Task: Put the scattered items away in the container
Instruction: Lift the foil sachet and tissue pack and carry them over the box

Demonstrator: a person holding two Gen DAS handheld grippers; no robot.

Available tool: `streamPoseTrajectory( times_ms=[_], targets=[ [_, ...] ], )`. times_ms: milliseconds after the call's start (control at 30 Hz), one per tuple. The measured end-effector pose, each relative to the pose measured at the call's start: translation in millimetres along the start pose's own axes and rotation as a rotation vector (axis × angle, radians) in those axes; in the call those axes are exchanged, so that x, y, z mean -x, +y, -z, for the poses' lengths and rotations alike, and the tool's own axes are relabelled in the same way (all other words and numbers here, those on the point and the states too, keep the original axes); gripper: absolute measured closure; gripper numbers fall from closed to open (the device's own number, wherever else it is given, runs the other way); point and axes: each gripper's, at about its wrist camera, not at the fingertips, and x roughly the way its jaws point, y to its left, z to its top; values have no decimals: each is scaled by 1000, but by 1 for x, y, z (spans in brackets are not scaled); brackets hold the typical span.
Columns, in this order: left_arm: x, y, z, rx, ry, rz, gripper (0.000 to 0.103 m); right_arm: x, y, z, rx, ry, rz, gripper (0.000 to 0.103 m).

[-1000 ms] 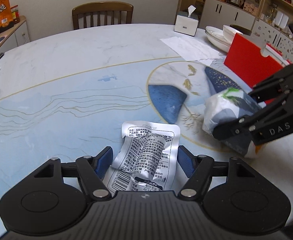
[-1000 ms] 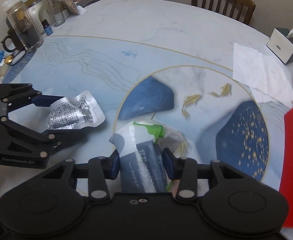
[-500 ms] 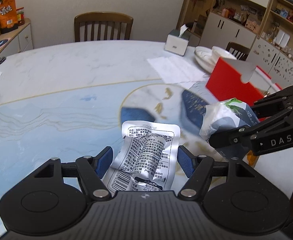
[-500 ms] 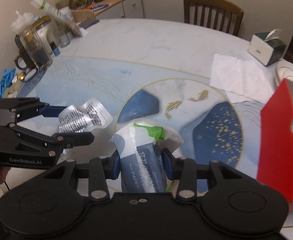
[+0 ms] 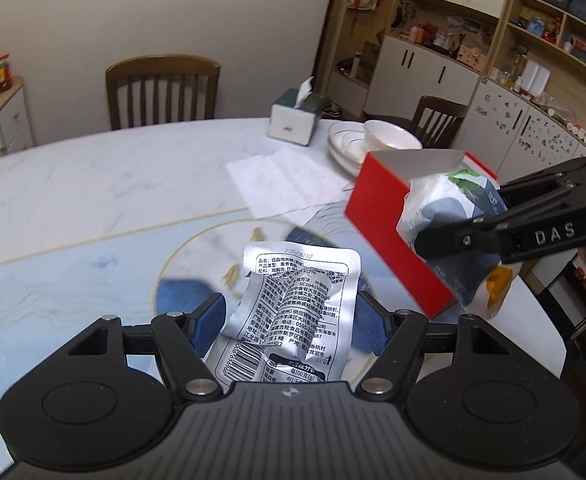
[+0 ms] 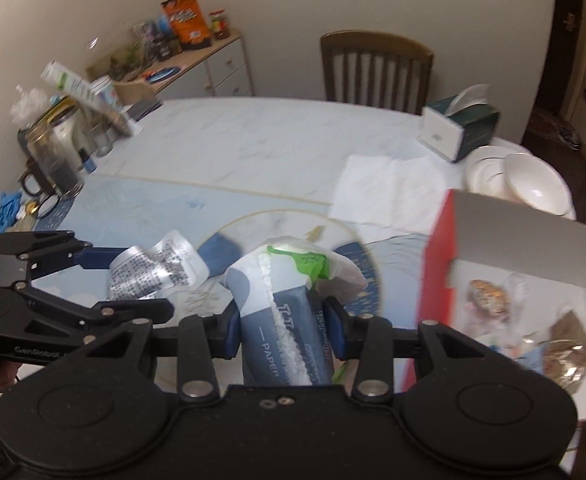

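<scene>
My left gripper (image 5: 289, 320) is shut on a crumpled silver foil packet (image 5: 293, 308) and holds it above the table; it also shows in the right wrist view (image 6: 157, 272). My right gripper (image 6: 283, 328) is shut on a blue-grey tissue pack (image 6: 285, 320) with a green mark, held in the air beside the red box (image 5: 389, 248). The pack also shows in the left wrist view (image 5: 449, 216). The red box is open, white inside (image 6: 533, 256), with several wrapped snacks (image 6: 489, 292) in it.
Round marble table (image 5: 93, 184) with a white paper sheet (image 5: 285, 180), a tissue box (image 5: 297, 116), stacked white plates and a bowl (image 5: 385, 136). Glass jar and clutter at the far left edge (image 6: 53, 156). Wooden chairs (image 5: 161, 92) stand behind the table.
Both grippers rose off the table with their packets and moved right toward the red box, whose open inside has come into the right wrist view.
</scene>
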Motion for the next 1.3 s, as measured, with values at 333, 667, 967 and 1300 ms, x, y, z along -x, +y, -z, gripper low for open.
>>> streamPoseTrajectory(
  times_ms=[333, 667, 967, 1300],
  targets=[
    [-19, -52, -32, -84, -25, 12, 33, 23, -62, 4, -52, -59, 63, 63],
    [-55, -109, -64, -182, -34, 57, 33, 39, -132, 20, -126, -87, 153, 63],
    [-97, -166, -91, -303, -26, 87, 33, 51, -192, 25, -174, -101, 246, 63],
    [-149, -211, -95, -393, 35, 99, 33, 36, -241, 23, -213, -89, 278, 63]
  ],
)
